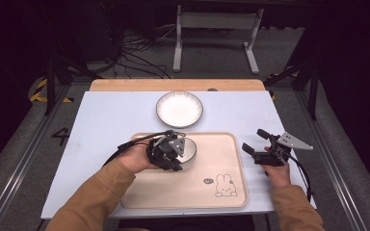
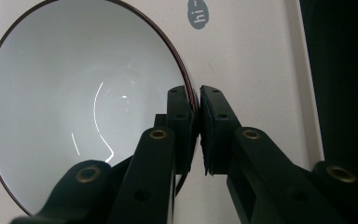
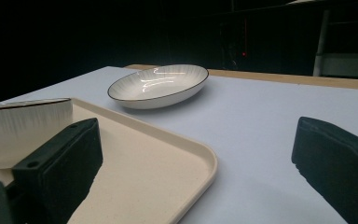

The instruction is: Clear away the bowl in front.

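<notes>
My left tool (image 1: 173,156) is clamped on the rim of the bowl (image 1: 189,149) sitting on the tray (image 1: 221,192) (forearm angled in from below). My right tool (image 1: 260,144) hovers spread wide beside the tray, over the tabletop (image 1: 111,115).

1. A cream tray (image 1: 188,190) with a rabbit drawing (image 1: 225,186) at its lower right lies in the lower middle of the frame, on a white table (image 1: 106,120).
2. The left gripper (image 1: 169,153) sits over a small white bowl (image 1: 190,148) at the tray's upper middle; its jaws are hidden from above.
3. The right gripper (image 1: 255,141), jaws spread, hovers just right of the tray.
4. A white ribbed plate (image 1: 179,109) rests above the tray, apart from it.
</notes>
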The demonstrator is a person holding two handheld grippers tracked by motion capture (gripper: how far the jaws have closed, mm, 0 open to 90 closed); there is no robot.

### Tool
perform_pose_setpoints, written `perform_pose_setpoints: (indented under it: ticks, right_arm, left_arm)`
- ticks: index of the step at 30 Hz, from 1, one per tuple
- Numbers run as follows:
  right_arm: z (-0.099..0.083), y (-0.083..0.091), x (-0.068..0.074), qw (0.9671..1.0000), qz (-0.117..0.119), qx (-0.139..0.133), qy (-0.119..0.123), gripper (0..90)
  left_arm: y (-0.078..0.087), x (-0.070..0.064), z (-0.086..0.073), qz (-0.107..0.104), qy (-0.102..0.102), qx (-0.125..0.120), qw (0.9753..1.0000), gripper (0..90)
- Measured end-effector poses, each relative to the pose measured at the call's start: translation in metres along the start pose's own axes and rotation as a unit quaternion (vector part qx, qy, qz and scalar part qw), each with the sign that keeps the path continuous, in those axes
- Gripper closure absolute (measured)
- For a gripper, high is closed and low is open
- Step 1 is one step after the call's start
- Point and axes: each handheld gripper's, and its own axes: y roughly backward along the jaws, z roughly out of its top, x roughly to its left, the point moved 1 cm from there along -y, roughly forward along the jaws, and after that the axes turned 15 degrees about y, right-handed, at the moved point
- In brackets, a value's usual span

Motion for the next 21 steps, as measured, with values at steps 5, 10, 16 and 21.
perform_pose_setpoints:
  ticks: [5, 10, 16, 21]
  right_arm:
    - [0.0000, -0.0002, 0.0002, 1.0000, 0.001, 0.001, 0.001, 2.3]
    - [0.0000, -0.0002, 0.0003, 1.0000, 0.001, 0.001, 0.002, 2.3]
    - [-0.0001, -0.0004, 0.0004, 1.0000, 0.000, 0.002, 0.002, 2.3]
    - [-0.0001, -0.0004, 0.0003, 1.0000, 0.001, 0.001, 0.002, 2.4]
  left_arm:
    - [-0.0007, 0.0007, -0.0007, -0.010, 0.004, 0.005, 0.9999, 83.8]
    - [-0.0022, 0.0008, -0.0002, -0.015, 0.002, 0.007, 0.9999, 84.0]
    - [-0.0057, -0.0010, 0.0007, -0.033, 0.000, 0.016, 0.9993, 84.1]
    - [-0.0057, -0.0029, 0.0012, -0.052, -0.002, 0.016, 0.9985, 74.2]
